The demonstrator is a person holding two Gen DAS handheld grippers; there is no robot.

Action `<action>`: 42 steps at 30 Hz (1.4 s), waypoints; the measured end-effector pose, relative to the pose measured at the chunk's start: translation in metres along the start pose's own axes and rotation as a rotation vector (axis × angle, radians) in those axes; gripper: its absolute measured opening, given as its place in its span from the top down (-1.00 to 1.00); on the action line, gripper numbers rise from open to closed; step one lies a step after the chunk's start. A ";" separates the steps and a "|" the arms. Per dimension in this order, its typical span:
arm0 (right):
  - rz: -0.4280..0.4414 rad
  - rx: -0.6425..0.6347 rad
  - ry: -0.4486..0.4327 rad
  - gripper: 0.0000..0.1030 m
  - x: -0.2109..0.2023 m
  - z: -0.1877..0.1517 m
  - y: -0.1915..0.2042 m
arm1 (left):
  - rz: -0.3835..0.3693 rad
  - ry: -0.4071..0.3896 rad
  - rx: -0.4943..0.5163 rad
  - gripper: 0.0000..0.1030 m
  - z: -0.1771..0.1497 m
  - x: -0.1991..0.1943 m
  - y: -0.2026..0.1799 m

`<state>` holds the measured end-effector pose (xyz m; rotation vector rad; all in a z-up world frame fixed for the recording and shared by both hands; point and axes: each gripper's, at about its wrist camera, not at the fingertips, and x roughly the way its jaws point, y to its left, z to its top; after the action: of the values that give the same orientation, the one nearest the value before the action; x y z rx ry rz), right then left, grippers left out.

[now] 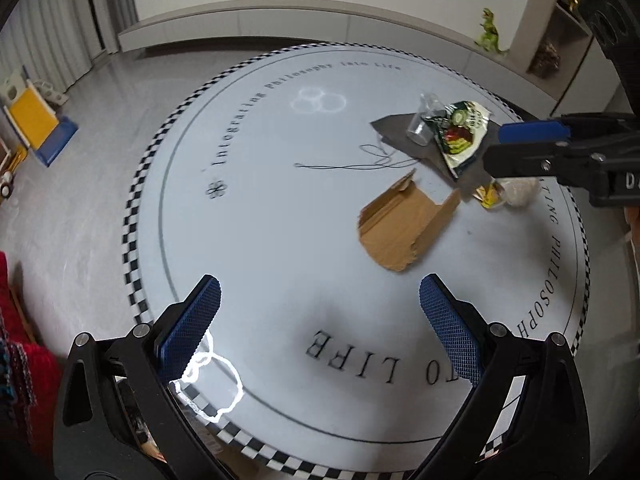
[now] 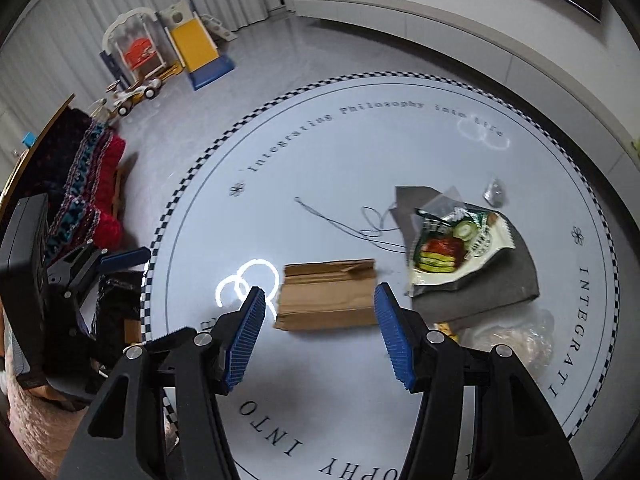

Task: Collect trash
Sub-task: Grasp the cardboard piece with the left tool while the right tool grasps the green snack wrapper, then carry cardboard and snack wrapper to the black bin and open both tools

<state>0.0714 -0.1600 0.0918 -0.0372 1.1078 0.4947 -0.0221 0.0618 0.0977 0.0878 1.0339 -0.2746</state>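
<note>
A torn brown cardboard piece (image 1: 400,226) (image 2: 328,294) lies on the round white table (image 1: 280,200) (image 2: 360,152). Beyond it a green-and-white snack wrapper (image 1: 460,132) (image 2: 460,246) rests on a grey sheet (image 1: 404,136) (image 2: 488,284), with a clear plastic cup (image 1: 422,122) beside it. A black thread (image 1: 352,164) (image 2: 348,226) lies loose. My left gripper (image 1: 320,320) is open and empty, short of the cardboard. My right gripper (image 2: 320,320) is open and empty, its fingers just in front of the cardboard; it also shows in the left wrist view (image 1: 520,144).
Crumpled clear plastic (image 2: 524,340) (image 1: 516,190) and a yellow scrap (image 1: 490,196) lie by the grey sheet. A small foil scrap (image 2: 495,192) lies further back. A red cushion (image 2: 100,184) and a toy slide (image 2: 196,48) are on the floor to the left.
</note>
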 end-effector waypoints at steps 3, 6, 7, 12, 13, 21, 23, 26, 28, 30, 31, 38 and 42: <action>-0.018 0.063 -0.001 -0.13 0.000 0.000 -0.031 | -0.047 0.017 0.078 -0.87 0.013 0.020 -0.028; -0.035 0.118 0.002 -0.13 0.000 0.001 -0.061 | -0.070 0.057 0.145 -0.87 0.022 0.044 -0.051; -0.038 0.131 0.004 -0.13 0.001 0.001 -0.068 | -0.071 0.070 0.162 -0.87 0.024 0.052 -0.056; -0.046 0.192 0.021 -0.13 0.013 0.006 -0.097 | -0.086 0.130 0.194 -0.87 0.029 0.082 -0.069; -0.043 0.204 0.026 -0.13 0.018 0.008 -0.102 | -0.090 0.138 0.199 -0.87 0.029 0.087 -0.070; -0.036 0.266 0.054 -0.09 0.053 0.020 -0.118 | -0.071 0.182 0.179 0.23 0.032 0.114 -0.070; -0.032 0.265 0.060 0.07 0.060 0.023 -0.118 | -0.088 0.176 0.148 0.50 0.034 0.116 -0.068; -0.025 0.252 0.084 0.67 0.069 0.027 -0.114 | -0.112 0.161 0.096 0.67 0.037 0.116 -0.061; -0.025 0.237 0.078 0.88 0.067 0.027 -0.109 | -0.134 0.153 0.056 0.71 0.038 0.114 -0.055; -0.037 0.212 0.058 0.97 0.060 0.026 -0.100 | -0.135 0.147 0.038 0.74 0.038 0.110 -0.048; -0.035 0.200 0.049 0.97 0.055 0.025 -0.095 | -0.136 0.143 0.034 0.76 0.038 0.106 -0.045; -0.022 0.106 0.005 0.97 0.020 0.019 -0.041 | -0.094 0.061 -0.026 0.78 0.026 0.049 -0.004; 0.003 0.041 -0.001 0.97 0.011 0.016 0.001 | -0.049 0.015 -0.072 0.78 0.010 0.013 0.022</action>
<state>0.0886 -0.1507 0.0895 0.0006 1.1164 0.4741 -0.0018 0.0786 0.0906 -0.0002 1.0604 -0.2816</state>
